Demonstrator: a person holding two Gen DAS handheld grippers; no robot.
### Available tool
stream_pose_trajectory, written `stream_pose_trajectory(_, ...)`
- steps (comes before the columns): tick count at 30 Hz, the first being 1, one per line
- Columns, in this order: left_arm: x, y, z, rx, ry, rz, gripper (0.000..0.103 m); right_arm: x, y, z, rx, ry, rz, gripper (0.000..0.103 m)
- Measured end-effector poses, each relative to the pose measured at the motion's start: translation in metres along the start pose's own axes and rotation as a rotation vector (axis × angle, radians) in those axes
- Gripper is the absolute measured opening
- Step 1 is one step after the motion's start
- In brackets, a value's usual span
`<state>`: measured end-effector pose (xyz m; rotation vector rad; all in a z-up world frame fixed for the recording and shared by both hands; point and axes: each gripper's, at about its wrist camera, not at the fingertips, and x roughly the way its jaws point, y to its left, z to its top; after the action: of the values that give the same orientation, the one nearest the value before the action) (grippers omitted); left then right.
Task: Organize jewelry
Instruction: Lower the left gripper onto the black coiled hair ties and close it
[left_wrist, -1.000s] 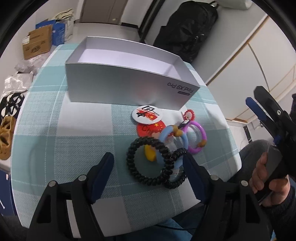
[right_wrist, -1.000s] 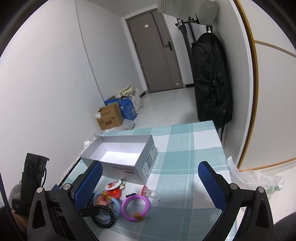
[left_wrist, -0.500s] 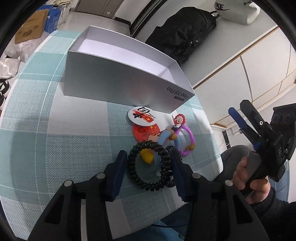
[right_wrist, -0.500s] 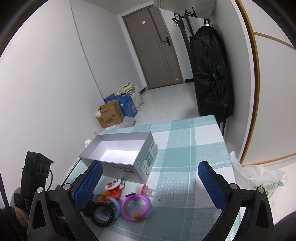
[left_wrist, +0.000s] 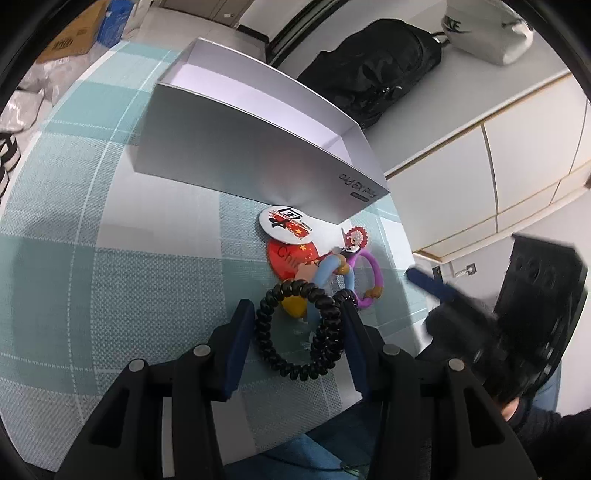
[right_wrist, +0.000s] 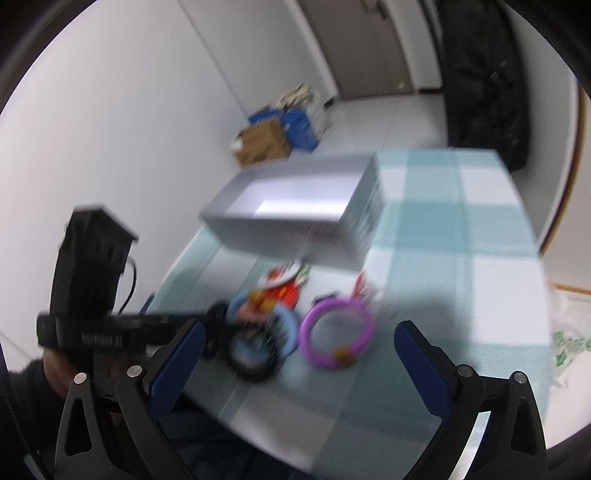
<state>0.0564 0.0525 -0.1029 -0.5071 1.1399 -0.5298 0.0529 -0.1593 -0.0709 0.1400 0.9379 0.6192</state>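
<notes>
A black coil hair tie (left_wrist: 299, 330) lies on the checked tablecloth, and my left gripper (left_wrist: 297, 328) is shut on it, one pad on each side. Beyond it lie a light blue ring (left_wrist: 332, 273), a purple ring (left_wrist: 371, 280), a red badge (left_wrist: 290, 254), a white badge (left_wrist: 284, 223) and a small clown charm (left_wrist: 355, 236). An open grey box (left_wrist: 258, 155) stands behind them. My right gripper (right_wrist: 299, 354) is open and empty above the near table edge; the purple ring (right_wrist: 336, 332) sits between its fingers in the blurred right wrist view.
The table's near edge (left_wrist: 314, 421) is close under my left gripper. A black backpack (left_wrist: 373, 62) hangs behind the table. Cardboard boxes (right_wrist: 264, 142) stand on the floor beyond the table. The grey box (right_wrist: 295, 199) also shows in the right wrist view.
My left gripper has closed its jaws onto the black coil hair tie. My right gripper has swung down and closer to the pile; its view is now blurred.
</notes>
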Motion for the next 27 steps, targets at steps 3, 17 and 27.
stream_pose_trajectory(3,-0.003,0.003,0.001,-0.026,0.004,-0.035,0.042,0.012,0.011,-0.008,-0.036,0.056,0.006,0.093)
stream_pose_trajectory(17,-0.018,0.006,0.002,-0.083,-0.04,-0.102,0.042,0.018,0.029,-0.011,-0.122,0.036,-0.084,0.064)
stream_pose_trajectory(27,-0.031,0.001,0.002,-0.092,-0.11,-0.139,0.042,0.032,0.04,-0.018,-0.135,0.093,-0.049,0.044)
